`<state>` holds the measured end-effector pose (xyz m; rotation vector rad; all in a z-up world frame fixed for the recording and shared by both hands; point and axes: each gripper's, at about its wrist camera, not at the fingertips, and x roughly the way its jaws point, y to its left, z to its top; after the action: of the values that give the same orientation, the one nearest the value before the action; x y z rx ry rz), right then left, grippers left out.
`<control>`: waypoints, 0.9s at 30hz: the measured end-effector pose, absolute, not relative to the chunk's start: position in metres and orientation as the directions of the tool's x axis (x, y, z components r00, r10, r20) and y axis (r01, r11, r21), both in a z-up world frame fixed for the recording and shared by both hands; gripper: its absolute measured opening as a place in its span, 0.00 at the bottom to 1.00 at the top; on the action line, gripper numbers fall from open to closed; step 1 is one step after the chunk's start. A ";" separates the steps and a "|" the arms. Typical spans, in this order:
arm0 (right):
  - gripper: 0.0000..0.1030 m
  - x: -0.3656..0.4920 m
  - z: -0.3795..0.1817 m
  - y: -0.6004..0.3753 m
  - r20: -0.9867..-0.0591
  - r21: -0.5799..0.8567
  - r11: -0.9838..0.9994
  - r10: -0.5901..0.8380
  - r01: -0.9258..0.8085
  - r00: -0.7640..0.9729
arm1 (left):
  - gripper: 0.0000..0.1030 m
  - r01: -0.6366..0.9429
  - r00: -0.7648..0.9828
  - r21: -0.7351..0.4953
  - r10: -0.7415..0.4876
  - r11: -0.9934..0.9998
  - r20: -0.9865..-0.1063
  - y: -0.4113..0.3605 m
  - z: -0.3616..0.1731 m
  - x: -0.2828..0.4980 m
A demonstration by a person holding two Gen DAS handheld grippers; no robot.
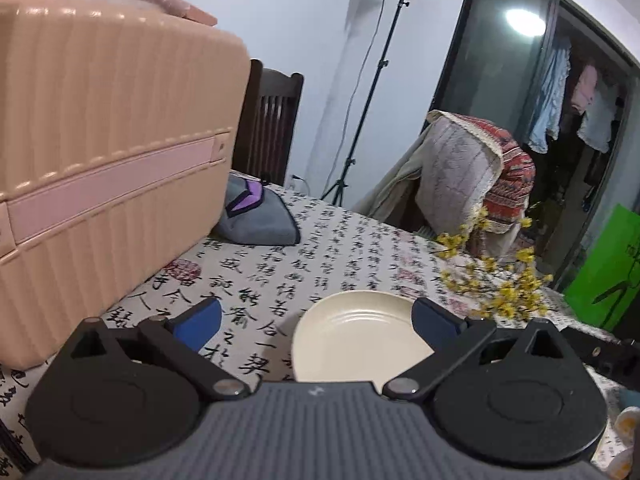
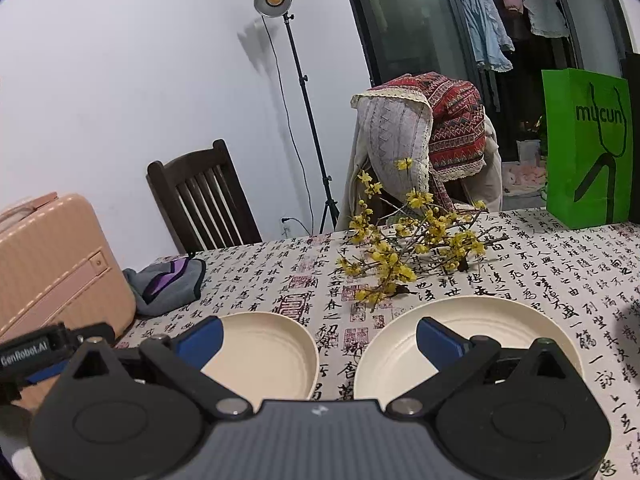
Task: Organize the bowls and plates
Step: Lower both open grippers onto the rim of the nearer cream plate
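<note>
In the right wrist view two cream plates lie side by side on the calligraphy-print tablecloth: a smaller, deeper one (image 2: 276,344) on the left and a wider one (image 2: 488,320) on the right. My right gripper (image 2: 318,338) hovers open over the gap between them, with one blue pad in front of each plate. The left wrist view shows one cream plate (image 1: 356,340) just ahead of my open left gripper (image 1: 318,320), nearer its right finger. Nothing is held by either gripper. Black housing of the left gripper (image 2: 36,346) shows at the left edge of the right wrist view.
A pink hard-shell case (image 1: 104,168) stands close on the left of the table. A grey and purple pouch (image 1: 256,216) lies behind it. Yellow flowering branches (image 2: 404,252) lie past the plates. A green paper bag (image 2: 584,148) stands at the far right, and chairs line the far edge.
</note>
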<state>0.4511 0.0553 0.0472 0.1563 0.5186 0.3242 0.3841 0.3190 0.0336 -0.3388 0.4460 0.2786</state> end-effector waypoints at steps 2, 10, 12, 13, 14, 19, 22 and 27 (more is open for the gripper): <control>1.00 0.454 0.044 0.057 -0.461 0.238 0.937 0.340 -0.255 0.820 | 1.00 -0.340 0.864 -0.240 0.201 0.909 -0.461 0.318 0.031 0.384; 1.00 0.464 0.035 0.066 -0.459 0.257 0.934 0.343 -0.247 0.820 | 1.00 -0.359 0.856 -0.237 0.218 0.902 -0.468 0.323 0.026 0.387; 1.00 0.465 0.035 0.069 -0.452 0.260 0.932 0.349 -0.253 0.821 | 1.00 -0.369 0.854 -0.241 0.225 0.898 -0.470 0.325 0.025 0.386; 1.00 0.464 0.036 0.071 -0.445 0.256 0.932 0.349 -0.256 0.825 | 1.00 -0.371 0.852 -0.246 0.224 0.895 -0.473 0.327 0.024 0.387; 1.00 0.464 0.036 0.072 -0.439 0.251 0.933 0.348 -0.259 0.828 | 1.00 -0.374 0.851 -0.250 0.223 0.893 -0.476 0.328 0.023 0.387; 1.00 0.466 0.028 0.077 -0.442 0.240 0.933 0.352 -0.269 0.825 | 1.00 -0.386 0.849 -0.255 0.233 0.887 -0.474 0.330 0.023 0.385; 1.00 0.468 0.023 0.080 -0.455 0.237 0.932 0.355 -0.273 0.817 | 1.00 -0.387 0.849 -0.249 0.237 0.888 -0.473 0.329 0.023 0.386; 1.00 0.472 0.019 0.086 -0.477 0.232 0.928 0.370 -0.292 0.797 | 1.00 -0.387 0.847 -0.248 0.236 0.888 -0.476 0.329 0.022 0.387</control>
<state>0.4723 0.0862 0.0188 0.1492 0.5416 0.3570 0.3868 0.3293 0.0217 -0.3455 0.4524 0.3355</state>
